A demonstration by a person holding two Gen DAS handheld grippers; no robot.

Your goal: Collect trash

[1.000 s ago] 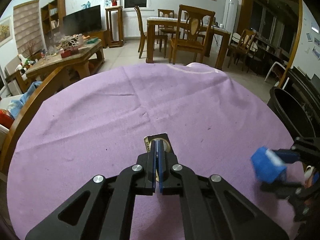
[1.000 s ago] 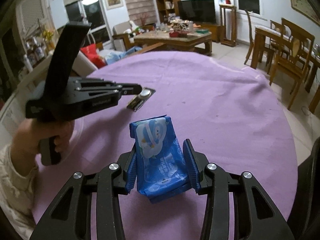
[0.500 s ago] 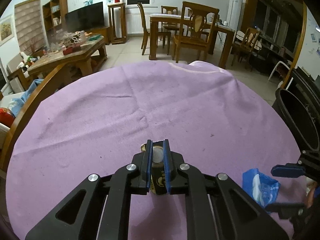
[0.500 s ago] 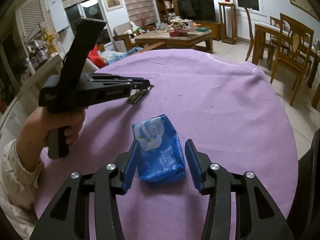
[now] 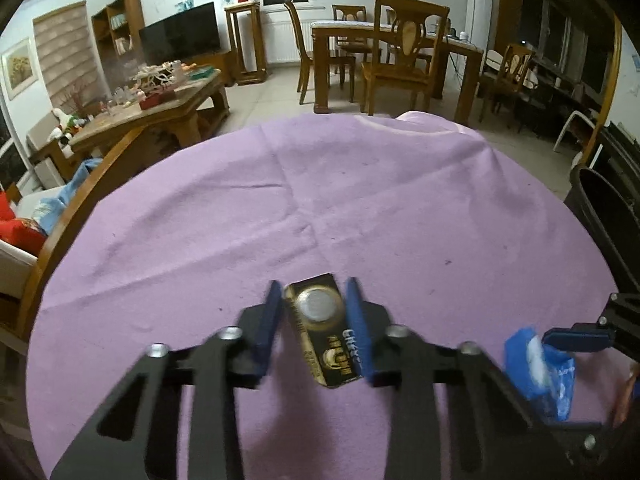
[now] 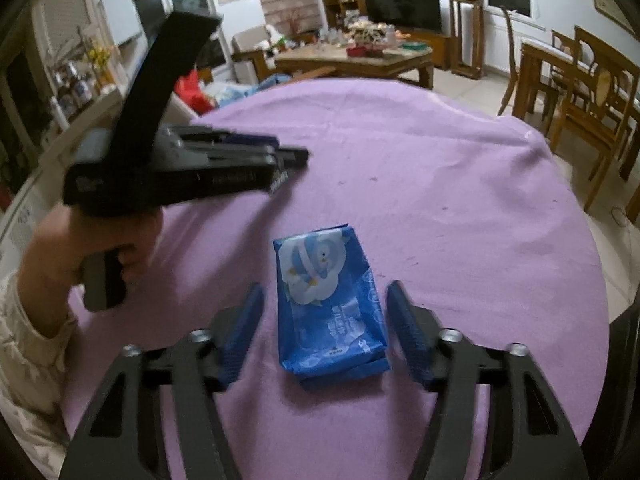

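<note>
A flat black-and-gold packet (image 5: 322, 330) with a round silver disc lies on the purple tablecloth (image 5: 320, 208). My left gripper (image 5: 314, 322) is open, its blue pads on either side of the packet with gaps. A blue tissue pack (image 6: 330, 308) printed with a cartoon penguin lies flat on the cloth between the pads of my right gripper (image 6: 324, 320), which is open and not touching it. The pack also shows in the left wrist view (image 5: 540, 368). My left gripper shows side-on in the right wrist view (image 6: 224, 160).
A black trash bin (image 5: 608, 220) stands off the table's right edge. A wooden chair back (image 5: 76, 216) curves along the left edge. Beyond are a cluttered coffee table (image 5: 160, 96) and a dining table with chairs (image 5: 396, 52).
Both grippers have opened. The left one let go of the black-and-gold packet, which now lies flat. The right one set down the blue tissue pack and widened its fingers.
</note>
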